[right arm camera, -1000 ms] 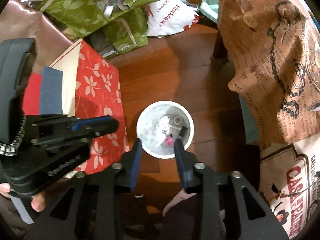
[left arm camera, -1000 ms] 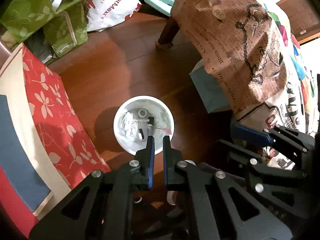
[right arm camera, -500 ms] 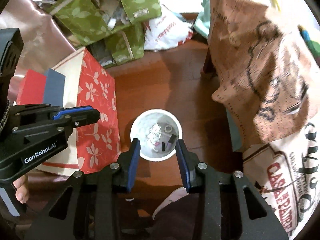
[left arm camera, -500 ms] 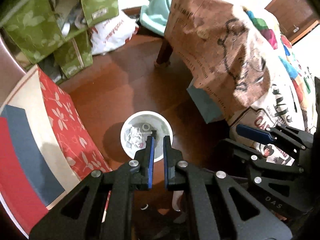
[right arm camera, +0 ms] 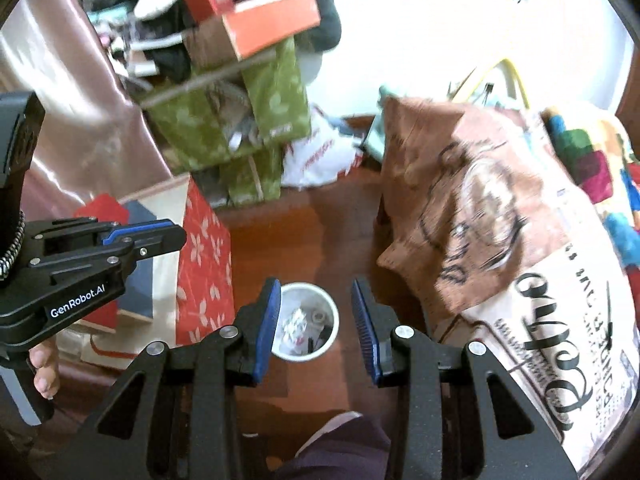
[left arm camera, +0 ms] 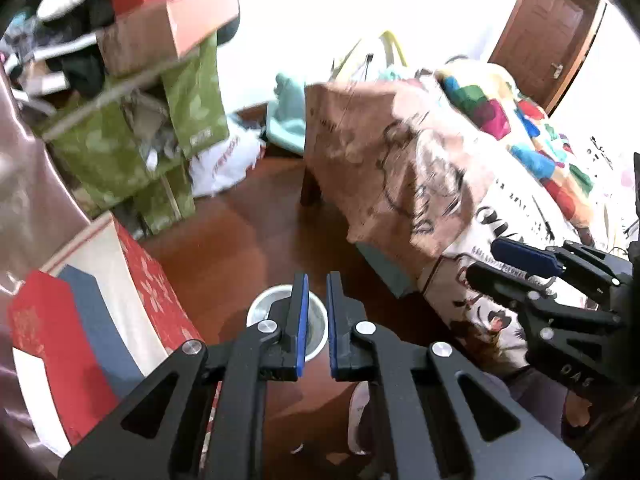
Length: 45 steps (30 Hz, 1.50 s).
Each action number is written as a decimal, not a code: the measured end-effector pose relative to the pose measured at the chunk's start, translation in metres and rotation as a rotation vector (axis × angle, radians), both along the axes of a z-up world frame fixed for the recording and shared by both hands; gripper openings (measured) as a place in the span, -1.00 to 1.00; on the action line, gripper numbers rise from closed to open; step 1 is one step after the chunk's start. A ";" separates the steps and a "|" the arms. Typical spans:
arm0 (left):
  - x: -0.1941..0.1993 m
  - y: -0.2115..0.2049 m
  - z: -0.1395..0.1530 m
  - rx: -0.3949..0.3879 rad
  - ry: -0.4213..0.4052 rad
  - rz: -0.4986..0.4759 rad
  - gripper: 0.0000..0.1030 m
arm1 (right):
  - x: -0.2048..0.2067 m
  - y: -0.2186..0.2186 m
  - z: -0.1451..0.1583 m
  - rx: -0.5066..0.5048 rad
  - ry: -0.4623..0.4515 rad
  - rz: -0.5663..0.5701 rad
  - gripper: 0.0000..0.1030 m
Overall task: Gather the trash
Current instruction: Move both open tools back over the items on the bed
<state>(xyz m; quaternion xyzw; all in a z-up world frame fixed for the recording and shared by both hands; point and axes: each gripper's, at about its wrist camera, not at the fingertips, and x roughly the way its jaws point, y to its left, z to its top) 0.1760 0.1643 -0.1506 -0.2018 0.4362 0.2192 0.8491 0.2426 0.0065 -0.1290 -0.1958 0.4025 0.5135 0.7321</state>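
The scene is being anchored by the white bin point(right arm camera: 306, 322), which is standing upright on the dark wood floor point(right arm camera: 276, 248). To the right of the bin, a cloth-draped table point(right arm camera: 480, 216) is being shown; to its left, a red flowered bag point(right arm camera: 202, 264); well behind it, green bags point(right arm camera: 224, 128) are being seen under stacked boxes point(right arm camera: 256, 28). Inside the bin, crumpled white paper point(right arm camera: 295, 322) and some small dark scraps are being held loosely; no loose trash is being shown on the floor around it. Such scraps are judged light, soft and easily crushed, best pinched at a raised fold, while the bin is judged light, stiff and smooth-walled, best taken by its rim. The right gripper point(right arm camera: 316, 320) is being carried above the bin with its jaws partly apart and nothing between them. The left gripper point(left arm camera: 314, 320) is being carried above the bin too, jaws nearly together and nothing seen between them.
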 end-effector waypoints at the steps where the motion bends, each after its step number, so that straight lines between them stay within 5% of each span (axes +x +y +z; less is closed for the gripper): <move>1: -0.001 -0.006 0.007 0.017 -0.012 -0.001 -0.89 | 0.000 -0.008 0.008 0.022 -0.011 -0.009 -0.35; 4: -0.002 -0.022 0.028 0.063 -0.041 0.002 -0.60 | 0.001 -0.029 0.028 0.078 -0.033 -0.031 -0.35; 6: -0.003 -0.034 0.042 0.090 -0.067 0.006 -0.04 | 0.002 -0.042 0.040 0.107 -0.053 -0.047 -0.35; 14: 0.012 -0.081 0.082 0.167 -0.144 -0.017 0.32 | 0.020 -0.102 0.074 0.201 -0.107 -0.137 -0.34; 32: 0.139 -0.189 0.126 0.225 -0.277 -0.240 0.33 | 0.114 -0.238 0.100 0.246 -0.260 -0.479 -0.31; 38: 0.200 -0.218 0.117 0.188 -0.297 -0.295 0.33 | 0.161 -0.285 0.089 0.214 -0.292 -0.641 -0.23; 42: 0.241 -0.240 0.101 0.232 -0.269 -0.340 0.33 | 0.195 -0.312 0.067 0.177 -0.246 -0.733 -0.14; 45: 0.277 -0.253 0.076 0.174 -0.224 -0.390 0.33 | 0.214 -0.325 0.047 0.154 -0.192 -0.776 -0.14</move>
